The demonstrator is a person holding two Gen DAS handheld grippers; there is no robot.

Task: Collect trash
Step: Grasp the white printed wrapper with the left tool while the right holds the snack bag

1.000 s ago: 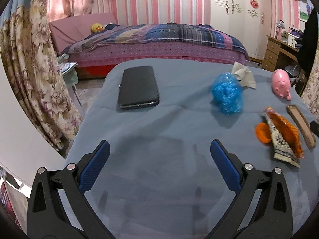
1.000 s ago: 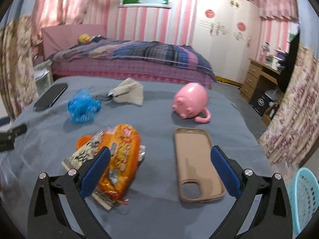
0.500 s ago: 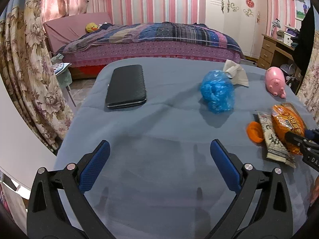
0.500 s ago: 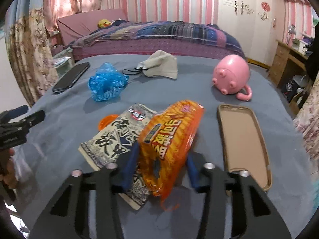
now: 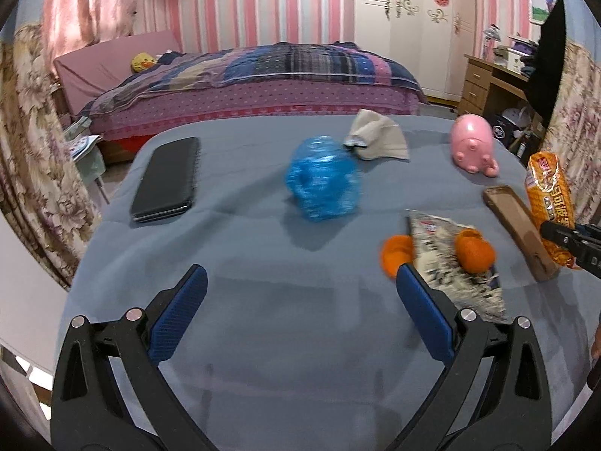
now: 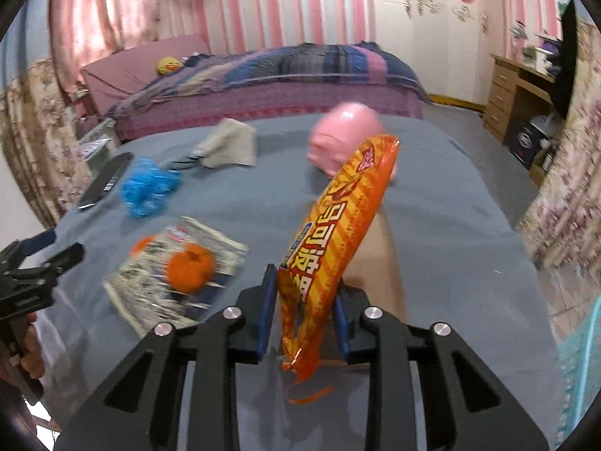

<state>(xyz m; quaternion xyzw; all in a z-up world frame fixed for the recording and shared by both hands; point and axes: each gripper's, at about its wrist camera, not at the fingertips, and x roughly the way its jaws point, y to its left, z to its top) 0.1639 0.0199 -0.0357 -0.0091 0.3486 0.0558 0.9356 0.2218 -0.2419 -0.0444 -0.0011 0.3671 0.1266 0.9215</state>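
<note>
I am pinching the orange snack wrapper (image 6: 338, 233) by its lower end in my right claw (image 6: 304, 297), lifting it clear of the tabletop (image 6: 450, 206) for binning. My left claw (image 5: 300, 300) is hovering spread, with the grey wrapper (image 5: 450, 259) at its two o'clock, likely next.

The left tool (image 5: 300, 289) hung wide open over the grey bench (image 5: 263, 319); a blue crumpled bag (image 5: 323, 184) lay ahead.

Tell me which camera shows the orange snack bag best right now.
The right wrist view: the orange snack bag fills the centre, lifted off the bed, pinched near its lower end by the right gripper. The left wrist view catches it only at the far right edge, small, its lower end hidden behind that gripper.
</note>
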